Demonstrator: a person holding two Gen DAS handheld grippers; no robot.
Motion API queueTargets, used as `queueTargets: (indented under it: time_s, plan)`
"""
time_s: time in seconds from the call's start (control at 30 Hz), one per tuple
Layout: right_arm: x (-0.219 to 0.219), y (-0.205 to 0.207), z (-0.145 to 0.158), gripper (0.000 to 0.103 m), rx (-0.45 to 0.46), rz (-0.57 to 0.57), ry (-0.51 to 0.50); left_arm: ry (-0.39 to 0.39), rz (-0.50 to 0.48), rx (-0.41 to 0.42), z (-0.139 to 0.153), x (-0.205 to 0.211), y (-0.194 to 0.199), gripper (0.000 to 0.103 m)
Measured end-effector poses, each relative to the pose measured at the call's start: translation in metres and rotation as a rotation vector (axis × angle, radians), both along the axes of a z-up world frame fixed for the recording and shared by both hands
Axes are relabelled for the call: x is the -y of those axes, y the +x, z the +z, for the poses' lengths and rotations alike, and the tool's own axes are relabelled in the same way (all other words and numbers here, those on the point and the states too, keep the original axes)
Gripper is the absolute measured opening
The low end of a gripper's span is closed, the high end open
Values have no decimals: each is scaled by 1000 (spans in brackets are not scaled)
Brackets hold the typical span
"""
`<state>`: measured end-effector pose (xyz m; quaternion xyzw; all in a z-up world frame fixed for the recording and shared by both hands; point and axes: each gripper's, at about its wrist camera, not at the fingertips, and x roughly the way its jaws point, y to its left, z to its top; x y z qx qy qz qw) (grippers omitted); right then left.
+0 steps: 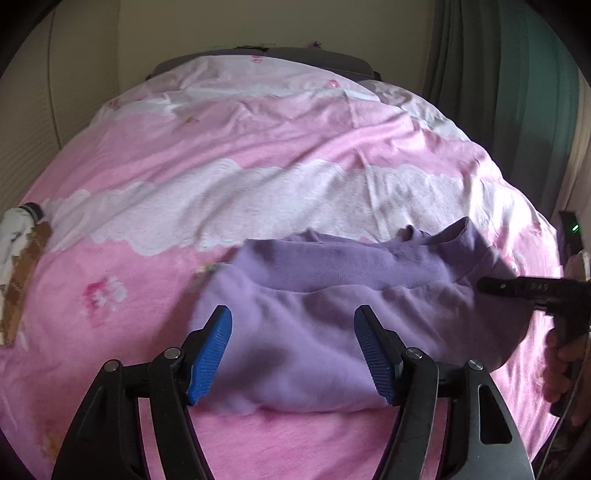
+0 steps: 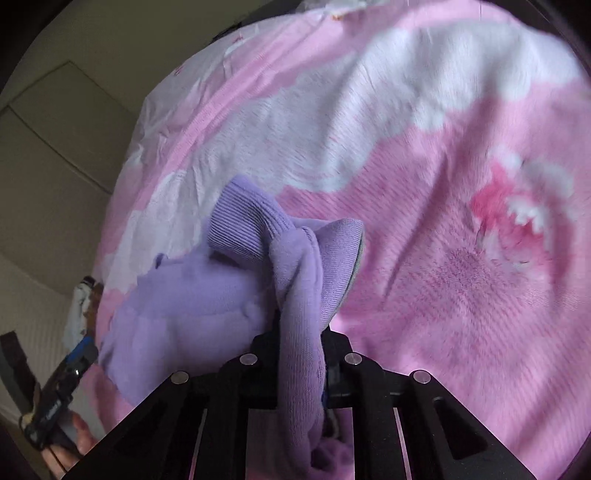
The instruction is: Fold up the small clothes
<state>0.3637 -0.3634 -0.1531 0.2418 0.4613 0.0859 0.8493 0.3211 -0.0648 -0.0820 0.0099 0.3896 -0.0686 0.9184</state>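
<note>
Purple garment (image 1: 306, 332): lies on the pink bed cover (image 1: 184, 177), spread flat for folding.
Right hand-held gripper (image 2: 301, 354): clamped on a bunched edge by the ribbed cuff (image 2: 240, 221), apparently to carry it over.
Left hand-held gripper (image 1: 293, 354): jaws apart over the cloth, gripping nothing.

**A bedroom in a home**

A bed (image 1: 258, 155) fills nearly the whole view, covered by a soft pink quilt (image 1: 207, 140) printed with white lace-like bands and pink flowers. A dark headboard (image 1: 266, 55) stands at its far end against a plain cream wall (image 1: 258, 22). Green curtains (image 1: 509, 92) hang at the right side. A small patterned garment (image 1: 18, 254) lies at the bed's left edge, and a lilac knitted garment (image 1: 332, 288) lies on the quilt.
</note>
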Motion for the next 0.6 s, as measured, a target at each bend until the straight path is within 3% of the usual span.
queueTargets:
  time_s: [0.27, 0.47, 0.6]
  plan:
    - [-88, -11, 76, 15, -25, -111, -268, 0, 72, 53, 35, -62, -18, 71]
    - [-174, -8, 107, 15, -8, -176, -498, -52, 150, 61, 52, -130, -30, 73]
    - [-245, 0, 108, 15, -2, -201, -642, -48, 210, 80, 59, -184, -43, 76]
